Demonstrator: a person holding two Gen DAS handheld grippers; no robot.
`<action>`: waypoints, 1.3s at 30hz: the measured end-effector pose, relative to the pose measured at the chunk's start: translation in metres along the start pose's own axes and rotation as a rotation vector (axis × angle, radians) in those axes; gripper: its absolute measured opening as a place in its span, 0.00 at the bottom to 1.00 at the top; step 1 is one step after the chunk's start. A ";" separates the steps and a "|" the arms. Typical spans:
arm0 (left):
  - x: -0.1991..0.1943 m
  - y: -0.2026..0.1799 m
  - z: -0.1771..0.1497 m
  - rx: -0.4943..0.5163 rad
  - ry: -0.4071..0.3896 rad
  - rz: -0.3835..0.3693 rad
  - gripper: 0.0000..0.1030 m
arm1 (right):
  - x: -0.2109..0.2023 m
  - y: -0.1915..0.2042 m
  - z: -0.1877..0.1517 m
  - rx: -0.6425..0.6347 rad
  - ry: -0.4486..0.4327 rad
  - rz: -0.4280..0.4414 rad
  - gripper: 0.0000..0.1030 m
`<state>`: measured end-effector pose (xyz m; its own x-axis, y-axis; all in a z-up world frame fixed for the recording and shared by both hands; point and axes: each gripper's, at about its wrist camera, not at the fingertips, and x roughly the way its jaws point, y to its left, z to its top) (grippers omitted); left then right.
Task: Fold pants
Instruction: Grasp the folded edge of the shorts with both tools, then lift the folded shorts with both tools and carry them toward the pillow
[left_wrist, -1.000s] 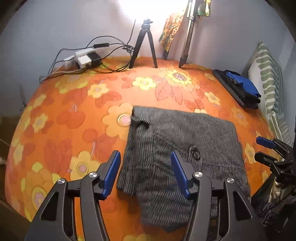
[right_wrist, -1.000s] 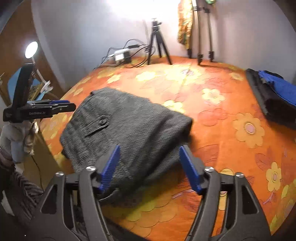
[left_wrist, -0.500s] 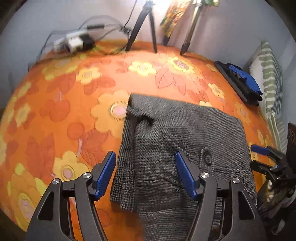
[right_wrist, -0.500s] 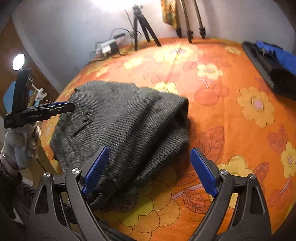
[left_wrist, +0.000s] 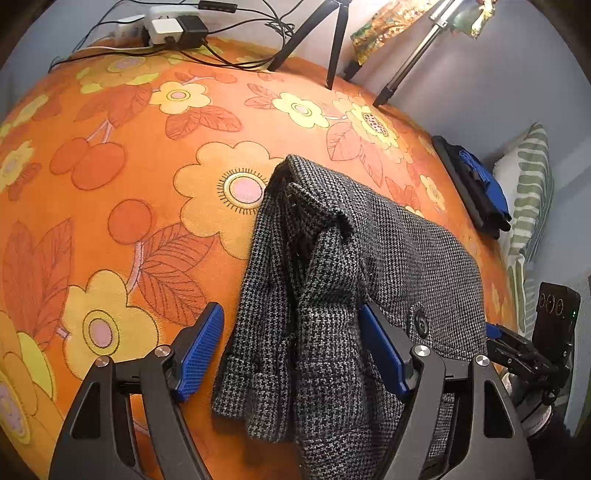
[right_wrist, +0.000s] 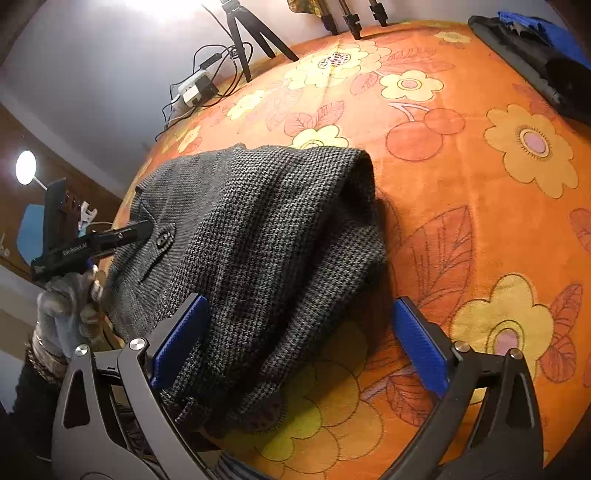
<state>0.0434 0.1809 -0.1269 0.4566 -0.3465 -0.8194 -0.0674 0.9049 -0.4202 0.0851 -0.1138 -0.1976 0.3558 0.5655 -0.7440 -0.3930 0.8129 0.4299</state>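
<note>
Grey houndstooth pants (left_wrist: 343, 280) lie folded in a thick bundle on the orange flowered bed cover (left_wrist: 129, 177); they also show in the right wrist view (right_wrist: 258, 236). My left gripper (left_wrist: 291, 350) is open, its jaws standing either side of the pants' near left edge, with cloth between them. My right gripper (right_wrist: 295, 343) is open wide over the bundle's near right end. The left gripper (right_wrist: 122, 236) shows at the pants' far side in the right wrist view, held by a gloved hand.
A stack of dark and blue clothes (left_wrist: 476, 188) lies at the bed's right side beside a striped pillow (left_wrist: 532, 199). Tripod legs (left_wrist: 325, 40) and a power strip with cables (left_wrist: 170, 29) stand at the far edge. A lamp (right_wrist: 26, 168) shines at left.
Both grippers have moved in lower and closer to the pants, which now fill more of each view. Both stay open.
</note>
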 end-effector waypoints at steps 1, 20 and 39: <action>0.000 0.001 0.000 -0.004 0.000 -0.007 0.75 | 0.001 0.000 0.001 0.001 0.002 0.007 0.98; 0.002 -0.012 -0.004 0.034 -0.031 0.008 0.49 | 0.009 -0.006 0.009 0.144 0.050 0.243 0.80; -0.003 -0.026 -0.008 0.070 -0.071 0.009 0.32 | 0.029 0.018 0.012 -0.013 0.055 0.118 0.41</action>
<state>0.0361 0.1568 -0.1166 0.5184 -0.3223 -0.7920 -0.0103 0.9238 -0.3826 0.0985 -0.0816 -0.2051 0.2596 0.6482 -0.7159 -0.4400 0.7392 0.5098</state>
